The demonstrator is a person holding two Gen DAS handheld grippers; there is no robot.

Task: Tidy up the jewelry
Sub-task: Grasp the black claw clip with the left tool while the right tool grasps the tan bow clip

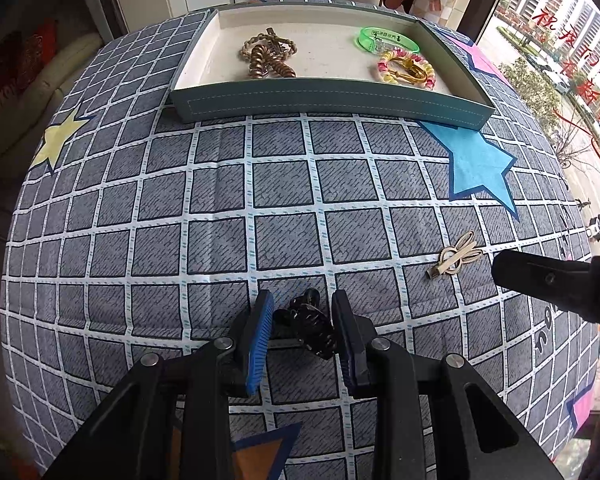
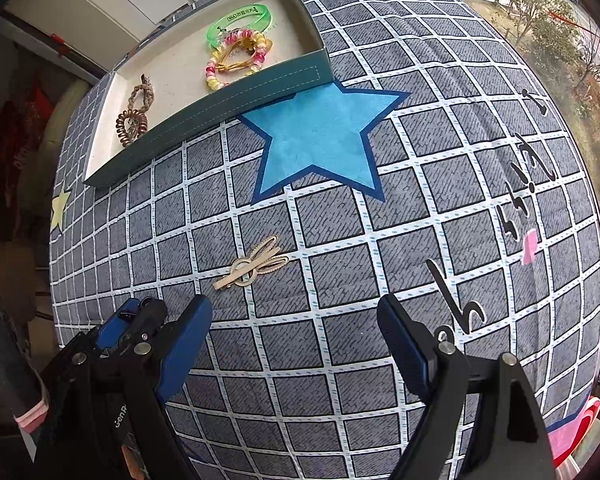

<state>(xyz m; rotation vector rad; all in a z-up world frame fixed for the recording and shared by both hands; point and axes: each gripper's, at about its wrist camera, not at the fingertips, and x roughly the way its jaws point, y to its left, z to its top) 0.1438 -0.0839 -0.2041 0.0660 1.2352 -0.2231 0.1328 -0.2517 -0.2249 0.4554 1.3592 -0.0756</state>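
Note:
A teal tray at the far side holds brown coiled hair ties, a green bangle and a pink-yellow beaded bracelet; the tray also shows in the right wrist view. My left gripper is closed around a black claw hair clip on the cloth. A gold bunny-shaped hair clip lies to its right, also in the right wrist view. My right gripper is open and empty, just short of the gold clip. The left gripper shows at its left.
The table is covered by a grey checked cloth with a blue star, a yellow star and pink stars. A window is at the right, cabinets and a dark round appliance door behind the tray.

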